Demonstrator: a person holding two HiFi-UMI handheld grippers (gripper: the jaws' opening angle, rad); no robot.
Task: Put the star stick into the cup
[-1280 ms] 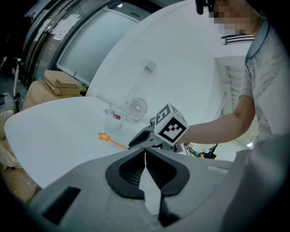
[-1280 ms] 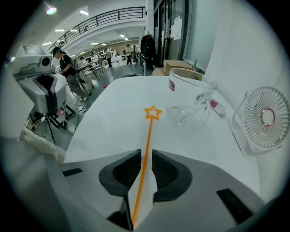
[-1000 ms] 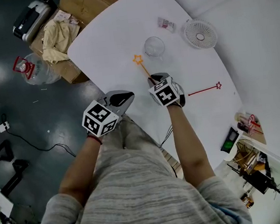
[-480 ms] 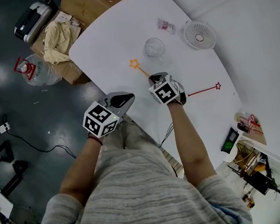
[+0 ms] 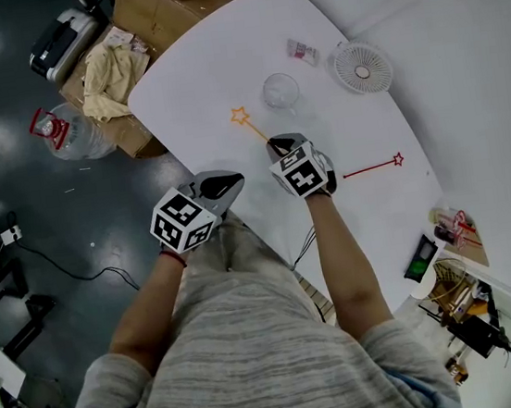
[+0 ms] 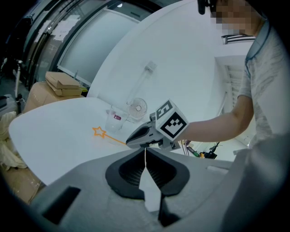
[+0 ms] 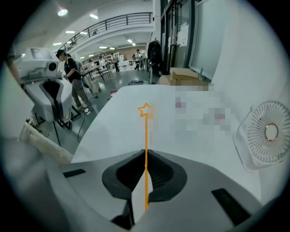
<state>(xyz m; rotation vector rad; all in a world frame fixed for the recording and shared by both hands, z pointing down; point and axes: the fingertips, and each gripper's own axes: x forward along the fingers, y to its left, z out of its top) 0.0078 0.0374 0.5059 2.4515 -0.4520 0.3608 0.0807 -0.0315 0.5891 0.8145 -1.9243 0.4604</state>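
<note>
An orange star stick (image 5: 247,125) (image 7: 145,131) runs from its star, left of the clear cup (image 5: 281,90), back into my right gripper (image 5: 275,144) (image 7: 146,156). That gripper is shut on the stick's shaft, and the star points away from it. The cup (image 6: 114,120) stands upright on the white table (image 5: 191,67), a little beyond and to the right of the star. My left gripper (image 5: 227,185) (image 6: 146,149) hangs at the table's near edge, shut with nothing in it. A second, red star stick (image 5: 372,166) lies flat to the right.
A small white fan (image 5: 361,68) (image 7: 265,133) lies right of the cup, with a small packet (image 5: 303,49) behind it. Cardboard boxes (image 5: 163,0) and a water jug (image 5: 64,130) stand on the floor off the table's left edge. Cluttered gear (image 5: 445,257) sits at the near right.
The orange stick's star end has swung left, away from the cup, with the right gripper at its other end. The left gripper has barely moved.
</note>
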